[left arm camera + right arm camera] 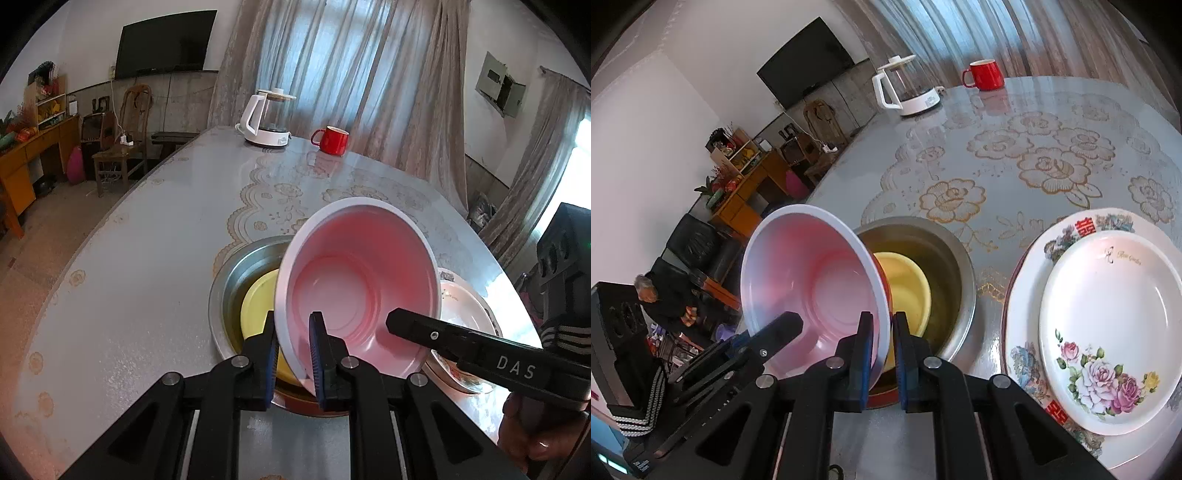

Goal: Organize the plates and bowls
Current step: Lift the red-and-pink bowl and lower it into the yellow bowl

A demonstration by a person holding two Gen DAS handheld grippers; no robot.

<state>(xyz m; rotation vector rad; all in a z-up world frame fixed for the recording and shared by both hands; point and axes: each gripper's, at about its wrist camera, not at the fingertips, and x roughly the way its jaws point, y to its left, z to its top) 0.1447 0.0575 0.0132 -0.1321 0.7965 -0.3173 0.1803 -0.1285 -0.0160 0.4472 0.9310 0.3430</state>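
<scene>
A pink bowl (358,291) is held tilted above a steel basin (236,273) that holds a yellow bowl (258,299). My left gripper (295,350) is shut on the pink bowl's near rim. My right gripper (882,354) is shut on the opposite rim of the same pink bowl (809,280); one of its fingers (461,343) reaches in from the right in the left wrist view. The steel basin (945,258) and yellow bowl (908,288) lie just behind. A small floral plate (1108,325) sits stacked on a larger patterned plate (1027,295) at the right.
A white kettle (266,118) and a red mug (332,139) stand at the table's far edge. The table has a grey floral cover (1015,162). A wooden chair (118,147) and a desk (26,155) stand off the table's left side.
</scene>
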